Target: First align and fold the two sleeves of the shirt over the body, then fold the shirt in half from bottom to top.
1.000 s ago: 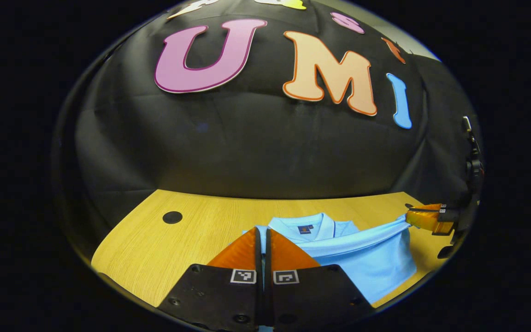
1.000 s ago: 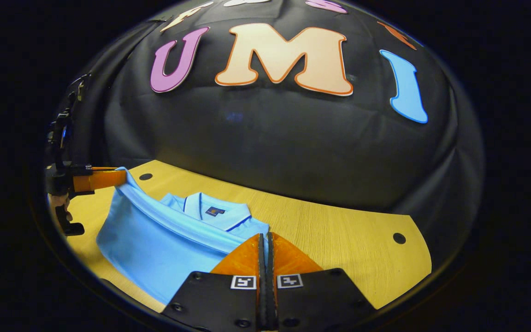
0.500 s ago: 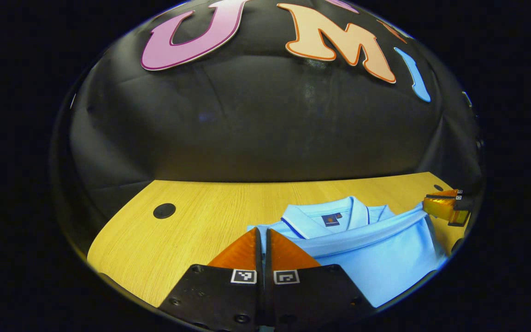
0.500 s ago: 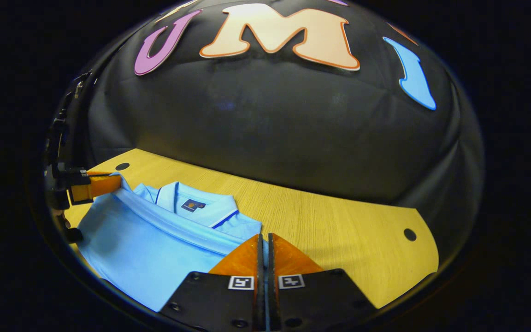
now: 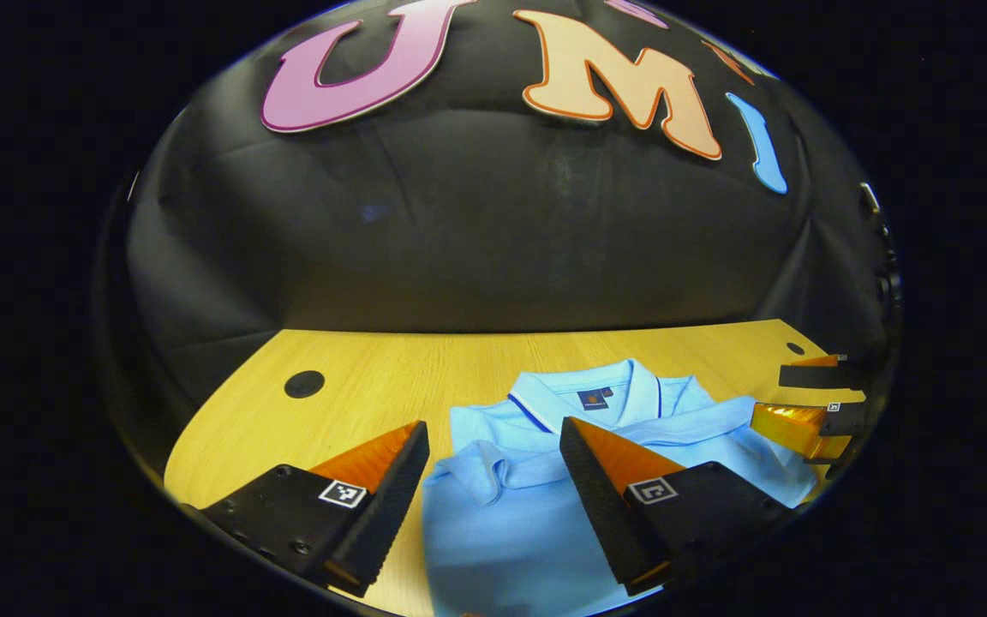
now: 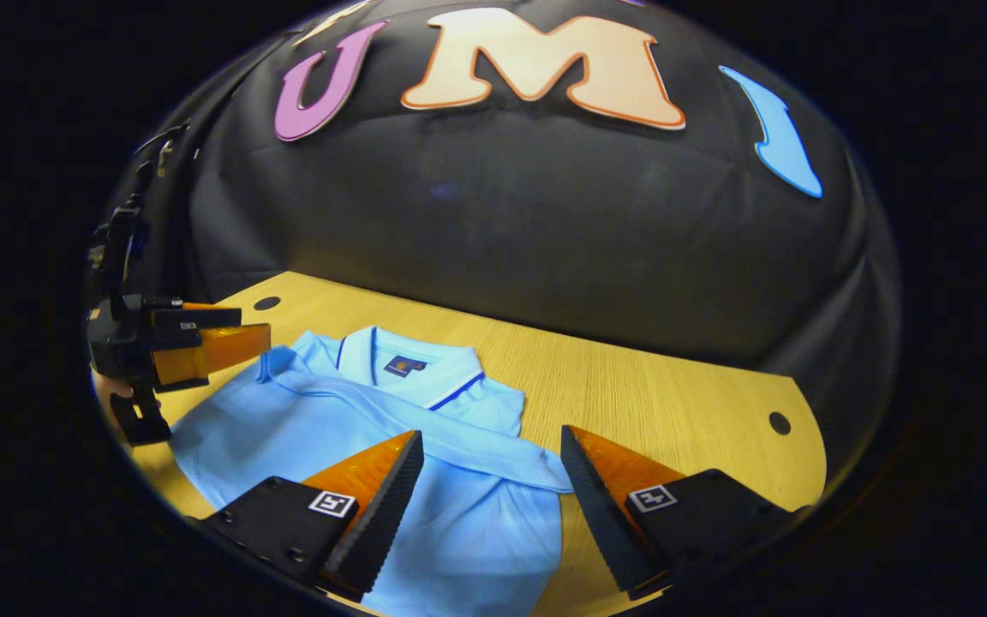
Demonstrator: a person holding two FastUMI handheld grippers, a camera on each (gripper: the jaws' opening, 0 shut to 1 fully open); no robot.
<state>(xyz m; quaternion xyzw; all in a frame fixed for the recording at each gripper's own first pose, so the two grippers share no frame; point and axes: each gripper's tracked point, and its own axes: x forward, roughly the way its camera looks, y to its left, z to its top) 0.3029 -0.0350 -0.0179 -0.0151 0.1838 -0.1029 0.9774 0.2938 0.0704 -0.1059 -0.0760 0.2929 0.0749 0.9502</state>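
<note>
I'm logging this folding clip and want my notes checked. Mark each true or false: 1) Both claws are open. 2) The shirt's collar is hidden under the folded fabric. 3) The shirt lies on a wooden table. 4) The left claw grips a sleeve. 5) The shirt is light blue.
1) True: the left claw and the right claw both have their fingers spread wide.
2) False: the collar lies uncovered at the far end of the shirt, beyond the folded-up hem.
3) True: it rests on the wooden table.
4) False: the left claw is open above the shirt, pressing on nothing.
5) True: the shirt is light blue, and its collar has a dark stripe.
</note>
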